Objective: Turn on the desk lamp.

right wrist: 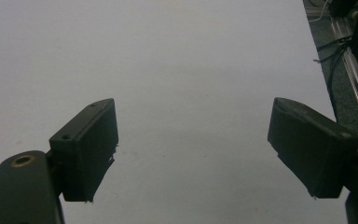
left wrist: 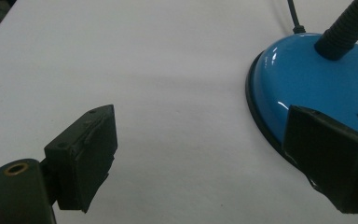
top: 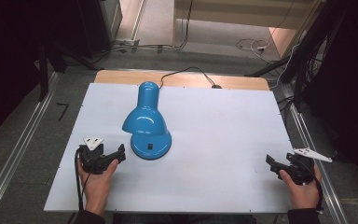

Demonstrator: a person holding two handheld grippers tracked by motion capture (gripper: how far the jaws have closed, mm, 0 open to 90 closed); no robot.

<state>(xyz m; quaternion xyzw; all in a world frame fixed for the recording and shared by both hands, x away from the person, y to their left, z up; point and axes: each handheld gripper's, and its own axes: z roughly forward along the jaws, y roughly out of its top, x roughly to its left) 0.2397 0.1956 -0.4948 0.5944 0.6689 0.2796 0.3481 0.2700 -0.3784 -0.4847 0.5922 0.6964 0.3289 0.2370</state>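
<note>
High view: left gripper [top: 120, 151] near-left on the white table [top: 223, 140], jaws wide, nothing between them, tips just beside the blue desk lamp [top: 148, 122] base. Right gripper [top: 271, 163] near-right by the table edge, jaws also wide and empty, well apart from the lamp. Lamp stands left of centre, shade tipped down over its base, black cord [top: 186, 72] running off the far edge.

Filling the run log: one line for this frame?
left gripper: open, beside glossy blue desk lamp base | right gripper: open, over bare white tabletop | nothing held
</note>
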